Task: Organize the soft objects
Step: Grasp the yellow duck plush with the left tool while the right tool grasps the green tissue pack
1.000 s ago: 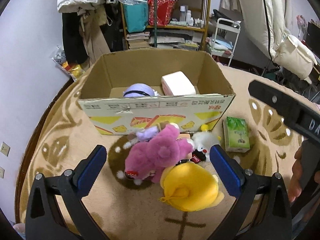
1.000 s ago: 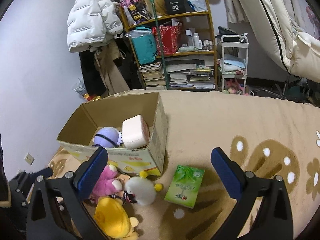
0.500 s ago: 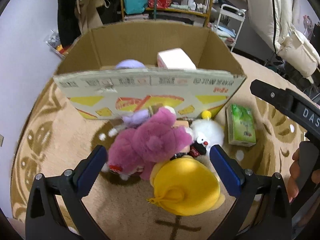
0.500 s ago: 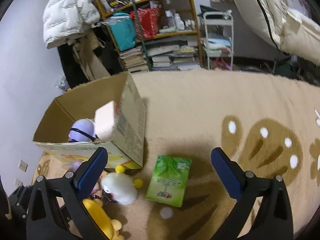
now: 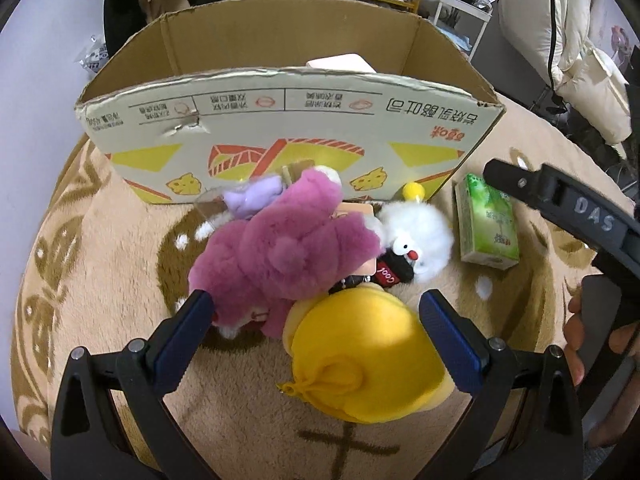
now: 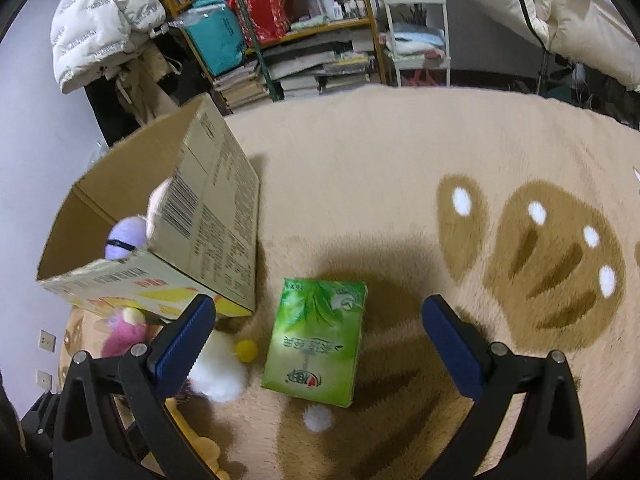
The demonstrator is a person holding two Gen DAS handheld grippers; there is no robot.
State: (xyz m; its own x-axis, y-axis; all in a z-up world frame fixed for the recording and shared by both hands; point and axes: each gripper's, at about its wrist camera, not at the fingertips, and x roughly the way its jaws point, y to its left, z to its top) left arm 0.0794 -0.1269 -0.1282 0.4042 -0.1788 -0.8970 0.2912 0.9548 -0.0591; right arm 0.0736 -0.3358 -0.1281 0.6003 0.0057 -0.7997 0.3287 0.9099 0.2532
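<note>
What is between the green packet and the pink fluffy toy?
The white plush, with a yellow ball on top, sits between the green packet and pink toy, in the left wrist view.

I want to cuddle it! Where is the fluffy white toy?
The fluffy white toy lies on the rug in front of the cardboard box, between the pink plush and the green tissue pack.

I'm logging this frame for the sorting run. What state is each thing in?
Box: open, upright on the rug.
Pink plush: outside the box, on the pile.
Yellow plush: on the rug, between the left tool's fingers, not gripped.
White plush: on the rug.
Green pack: flat on the rug.
Left tool: open.
Right tool: open above the pack.
</note>
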